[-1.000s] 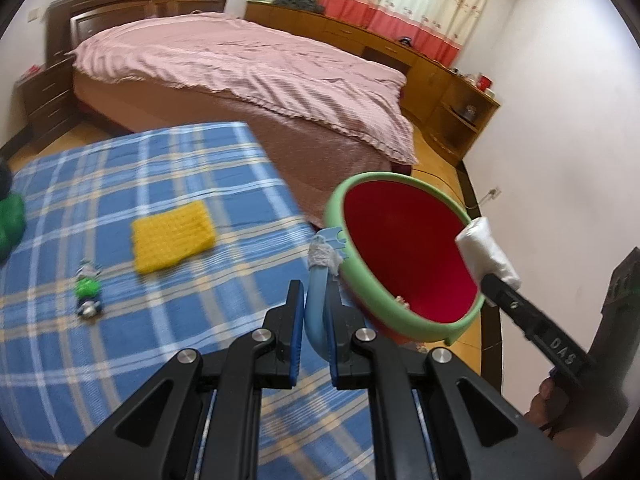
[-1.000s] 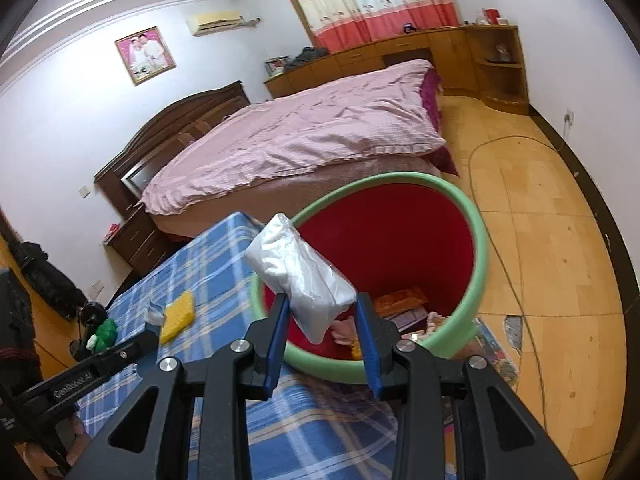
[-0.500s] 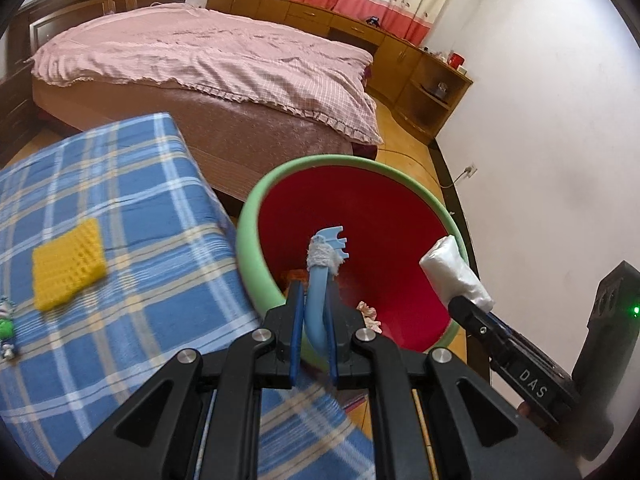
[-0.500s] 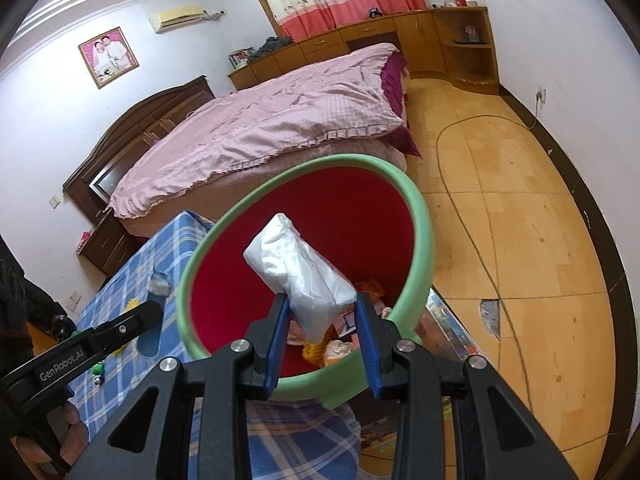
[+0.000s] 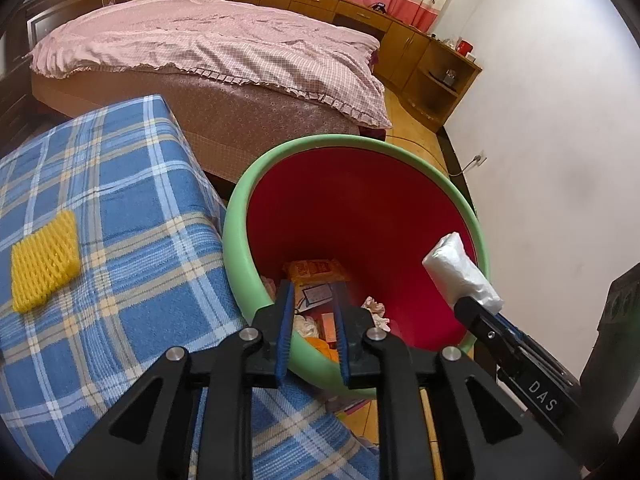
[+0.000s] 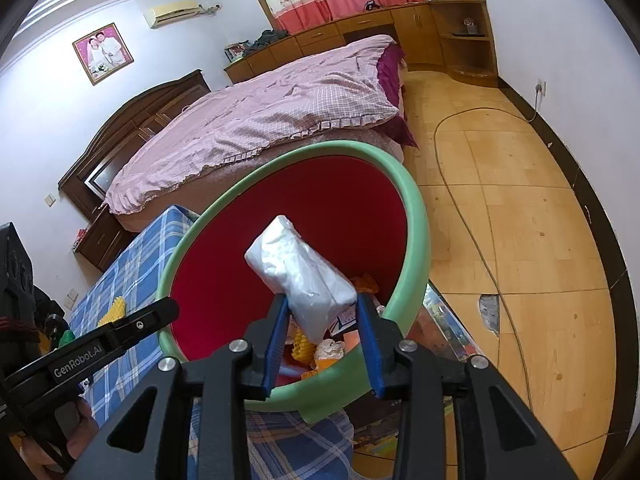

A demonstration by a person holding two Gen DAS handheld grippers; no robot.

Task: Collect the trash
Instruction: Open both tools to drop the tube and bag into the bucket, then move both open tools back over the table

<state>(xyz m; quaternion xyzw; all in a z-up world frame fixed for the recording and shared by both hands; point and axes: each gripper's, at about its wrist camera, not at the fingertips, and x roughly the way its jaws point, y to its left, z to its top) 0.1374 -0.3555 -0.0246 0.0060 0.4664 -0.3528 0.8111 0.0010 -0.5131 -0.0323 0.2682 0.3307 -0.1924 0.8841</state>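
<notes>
The white plastic bundle [image 6: 308, 276] is clamped between the blue pads of the right hand-held gripper [image 6: 322, 320], jutting up toward eleven o'clock over the mouth of the red bin [image 6: 416, 240] with the green rim. In the left wrist view the same bundle [image 5: 460, 272] shows at four o'clock of the bin [image 5: 236, 248], above its near-right rim. Inside the bin lie an orange packet [image 5: 316, 270], printed cards and crumpled scraps.

The left hand-held gripper [image 5: 311, 312] hangs over the near rim; its jaws have just been opening to a narrow gap, and nothing sits between the pads now, so its piece seems already dropped.

At nine o'clock of the bin stands the bench [image 5: 132, 248] under a blue plaid cloth, with a yellow foam net [image 5: 44, 266] lying on it, well apart from the bin. A bed [image 5: 224, 52] with a pink cover fills the far side at twelve o'clock.

The step in hand looks like the drop: the right hand-held gripper needs only to spread its jaws while over the opening. The light, crinkly bundle may cling to a pad. After that, the foam net is probably next.
</notes>
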